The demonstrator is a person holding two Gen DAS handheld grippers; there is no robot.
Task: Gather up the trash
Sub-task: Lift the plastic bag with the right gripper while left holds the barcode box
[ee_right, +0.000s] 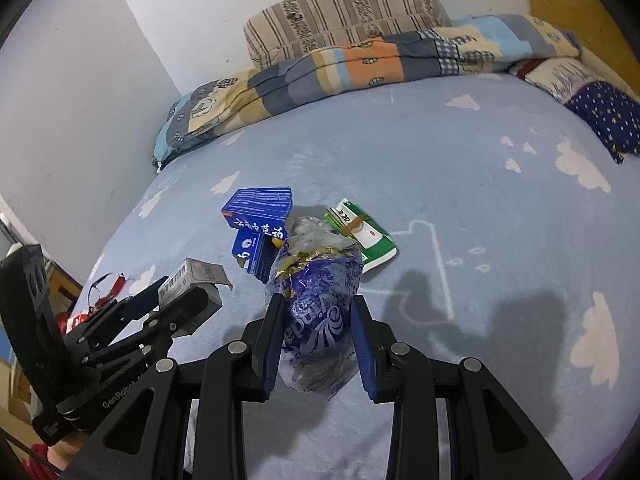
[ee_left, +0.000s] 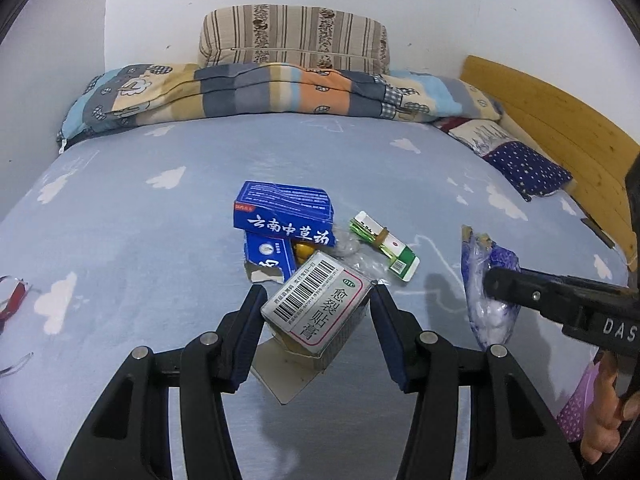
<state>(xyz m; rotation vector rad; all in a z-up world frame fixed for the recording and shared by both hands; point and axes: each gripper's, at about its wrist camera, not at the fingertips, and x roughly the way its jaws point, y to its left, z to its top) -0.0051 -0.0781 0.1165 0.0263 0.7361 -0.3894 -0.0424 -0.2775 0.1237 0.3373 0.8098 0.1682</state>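
Note:
My left gripper (ee_left: 320, 294) is shut on a grey-white medicine box (ee_left: 320, 304) with a barcode, lifted above the blue cloud-print bed sheet (ee_left: 120, 220). One flap of the box hangs open below. My right gripper (ee_right: 316, 302) is shut on a crumpled blue plastic bag (ee_right: 320, 312), and both also show at the right of the left wrist view. On the bed ahead lie two blue boxes (ee_left: 284, 212), a green and white packet (ee_left: 384, 246), clear plastic wrap (ee_left: 348, 246) and a small yellow item (ee_left: 302, 251).
A folded patchwork quilt (ee_left: 260, 92) and a striped pillow (ee_left: 292, 36) lie along the far wall. A star-print pillow (ee_left: 524, 168) rests by the wooden headboard (ee_left: 560, 120) on the right. Red and white scraps (ee_left: 12, 296) sit at the bed's left edge.

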